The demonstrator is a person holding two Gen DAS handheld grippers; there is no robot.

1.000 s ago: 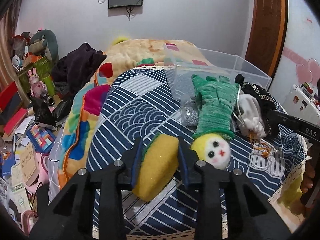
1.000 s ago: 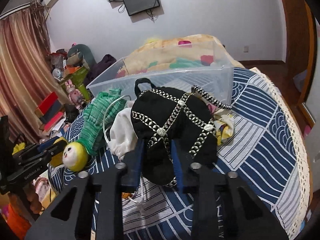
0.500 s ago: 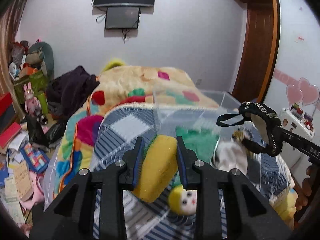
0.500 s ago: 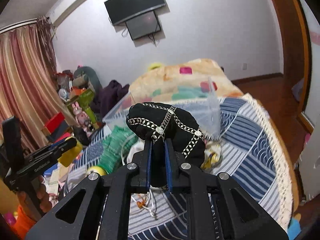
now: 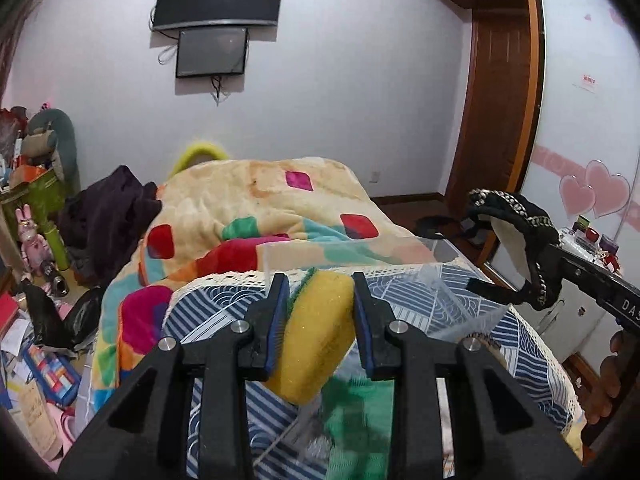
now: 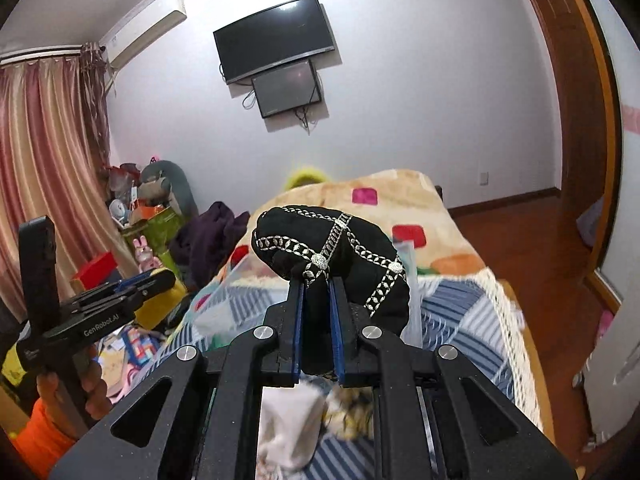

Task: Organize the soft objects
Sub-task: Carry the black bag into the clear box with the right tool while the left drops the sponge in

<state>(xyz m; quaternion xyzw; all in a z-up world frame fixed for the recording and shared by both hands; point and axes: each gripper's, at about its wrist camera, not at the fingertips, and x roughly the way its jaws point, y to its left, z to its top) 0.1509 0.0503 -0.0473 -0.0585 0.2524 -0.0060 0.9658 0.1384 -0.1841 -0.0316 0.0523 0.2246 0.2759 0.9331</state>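
Observation:
My left gripper point(image 5: 320, 280) is shut on a yellow sponge with a green edge point(image 5: 316, 336) and holds it raised above the bed. My right gripper point(image 6: 316, 284) is shut on a black hat with silver chain trim point(image 6: 332, 248), also lifted; it also shows in the left wrist view point(image 5: 516, 236). A clear plastic bin point(image 5: 360, 252) lies on the bed beyond both grippers. A green knitted piece point(image 5: 352, 420) is blurred below the left gripper. White and yellow soft items point(image 6: 292, 424) lie under the right gripper.
The bed has a blue patterned cover point(image 5: 420, 292) and a colourful blanket point(image 5: 256, 208). Cluttered toys and boxes point(image 5: 36, 208) fill the floor at left. A wooden door point(image 5: 496, 120) and white cabinet point(image 5: 584, 248) stand at right. The left gripper shows in the right wrist view point(image 6: 160, 280).
Both grippers have risen higher above the bed with the sponge and the hat still held. The doll and the other items have dropped out of view below.

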